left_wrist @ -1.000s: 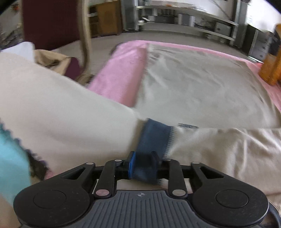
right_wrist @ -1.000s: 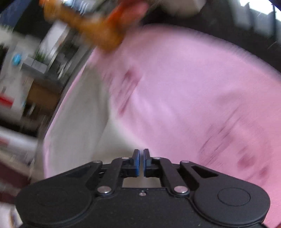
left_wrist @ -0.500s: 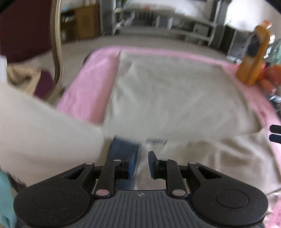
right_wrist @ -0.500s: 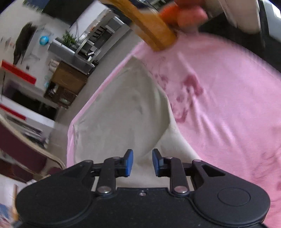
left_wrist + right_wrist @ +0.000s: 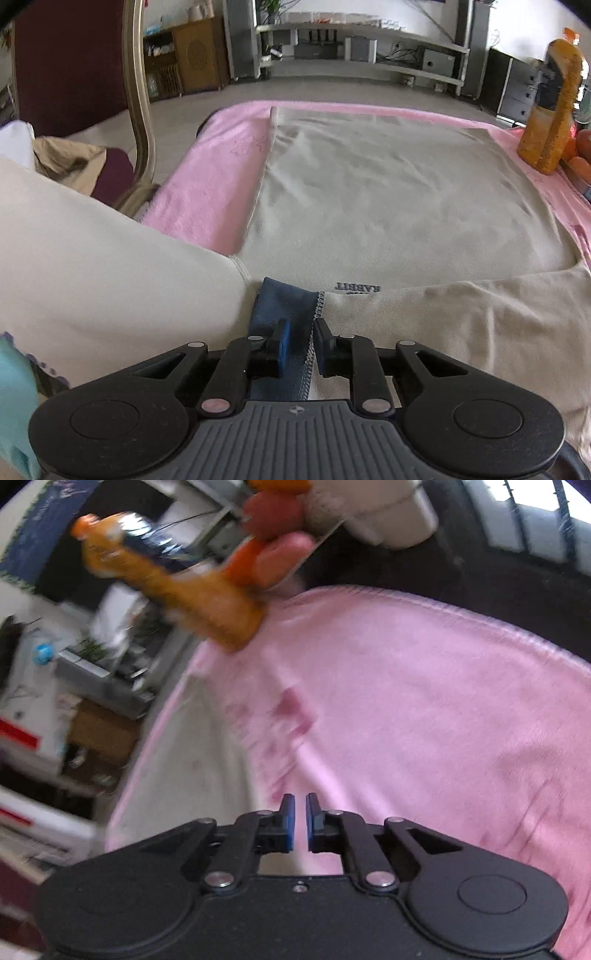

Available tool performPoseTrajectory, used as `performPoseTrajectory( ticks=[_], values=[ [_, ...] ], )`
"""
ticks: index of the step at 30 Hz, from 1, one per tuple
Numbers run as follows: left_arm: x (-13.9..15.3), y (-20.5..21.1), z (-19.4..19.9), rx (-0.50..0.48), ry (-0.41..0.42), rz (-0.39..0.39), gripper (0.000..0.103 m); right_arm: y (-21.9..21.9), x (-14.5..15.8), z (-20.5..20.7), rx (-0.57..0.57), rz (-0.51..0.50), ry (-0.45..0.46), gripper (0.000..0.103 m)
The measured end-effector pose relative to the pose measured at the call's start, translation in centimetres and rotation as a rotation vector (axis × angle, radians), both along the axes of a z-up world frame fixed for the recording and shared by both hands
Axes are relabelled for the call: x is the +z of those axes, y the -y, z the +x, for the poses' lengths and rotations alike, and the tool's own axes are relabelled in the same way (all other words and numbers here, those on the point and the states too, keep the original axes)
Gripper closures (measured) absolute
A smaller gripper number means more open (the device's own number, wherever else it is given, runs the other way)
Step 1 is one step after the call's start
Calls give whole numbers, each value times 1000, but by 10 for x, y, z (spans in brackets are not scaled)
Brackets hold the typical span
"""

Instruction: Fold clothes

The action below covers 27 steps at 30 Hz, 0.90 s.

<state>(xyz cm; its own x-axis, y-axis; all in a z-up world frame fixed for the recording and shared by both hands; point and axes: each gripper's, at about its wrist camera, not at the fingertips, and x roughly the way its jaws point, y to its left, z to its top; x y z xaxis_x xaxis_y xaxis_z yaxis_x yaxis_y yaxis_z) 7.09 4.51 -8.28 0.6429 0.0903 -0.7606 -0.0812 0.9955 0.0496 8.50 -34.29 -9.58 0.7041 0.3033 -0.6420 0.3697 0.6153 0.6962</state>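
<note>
A beige shirt lies spread flat on a pink blanket, with a printed label near its navy collar. My left gripper sits low over that collar. Its jaws stand slightly apart, and the collar's stitched edge lies loose between them, not pinched. A bulky cream fold of the shirt fills the left side. In the right wrist view, my right gripper hovers over the pink blanket beside the shirt's edge. Its jaws are closing to a narrow slit with nothing between them.
An orange bottle and some fruit stand at the blanket's far right corner; the bottle also shows blurred in the right wrist view. A gilt-framed chair with clothes stands at left. Turquoise cloth sits at the lower left.
My left gripper has let go of the navy collar it was pinching, which now lies flat. My right gripper opened a little, then narrowed again while swinging across the blanket.
</note>
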Motion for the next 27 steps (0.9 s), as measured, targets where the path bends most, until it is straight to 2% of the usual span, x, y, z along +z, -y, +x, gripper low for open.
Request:
performPoseTrajectory(
  ticks=[3, 4, 6, 7, 9, 10, 12, 14, 15, 17, 18, 20, 21, 22, 24, 27],
  values=[
    [-2, 3, -5, -13, -16, 24, 82, -10, -7, 2, 85, -14, -50, 94],
    [-7, 3, -5, -1, -36, 57, 82, -13, -11, 3, 108, -29, -75, 103],
    [-9, 0, -6, 14, -33, 92, 81, -8, -9, -1, 62, -48, -76, 102],
    [-8, -2, -7, 20, -28, 94, 81, -3, -1, -7, 16, -118, -78, 96],
    [-4, -8, -13, 33, -22, 74, 82, 6, 14, -19, -77, -274, -85, 95],
    [-2, -11, -15, 39, -19, 63, 83, 12, 18, -23, -73, -239, -66, 95],
    [2, -12, -21, 28, -13, 32, 82, 15, 17, -29, 5, -73, -10, 90],
    [0, -10, -23, 19, -28, 23, 82, 6, 3, -25, 79, 10, -34, 87],
    [-2, -9, -23, 19, -45, 32, 81, 0, -6, -22, 108, 23, -80, 87],
    [-7, -9, -24, 36, -76, 83, 78, 1, -11, -28, 90, 15, -110, 102],
    [-6, -11, -27, 53, -74, 99, 78, 3, -9, -32, 66, 4, -119, 102],
    [-1, -19, -34, 100, -70, 113, 81, 8, 3, -47, -9, -131, -151, 100],
    [2, -24, -38, 123, -68, 120, 81, 9, 10, -54, -36, -209, -167, 94],
    [5, -28, -42, 140, -62, 113, 82, 10, 14, -62, -37, -218, -163, 92],
    [12, -35, -50, 138, -47, 48, 82, 10, 22, -75, -18, -191, -133, 89],
    [15, -30, -55, 78, -29, -33, 82, 5, 30, -96, 38, -128, -67, 89]
  ],
)
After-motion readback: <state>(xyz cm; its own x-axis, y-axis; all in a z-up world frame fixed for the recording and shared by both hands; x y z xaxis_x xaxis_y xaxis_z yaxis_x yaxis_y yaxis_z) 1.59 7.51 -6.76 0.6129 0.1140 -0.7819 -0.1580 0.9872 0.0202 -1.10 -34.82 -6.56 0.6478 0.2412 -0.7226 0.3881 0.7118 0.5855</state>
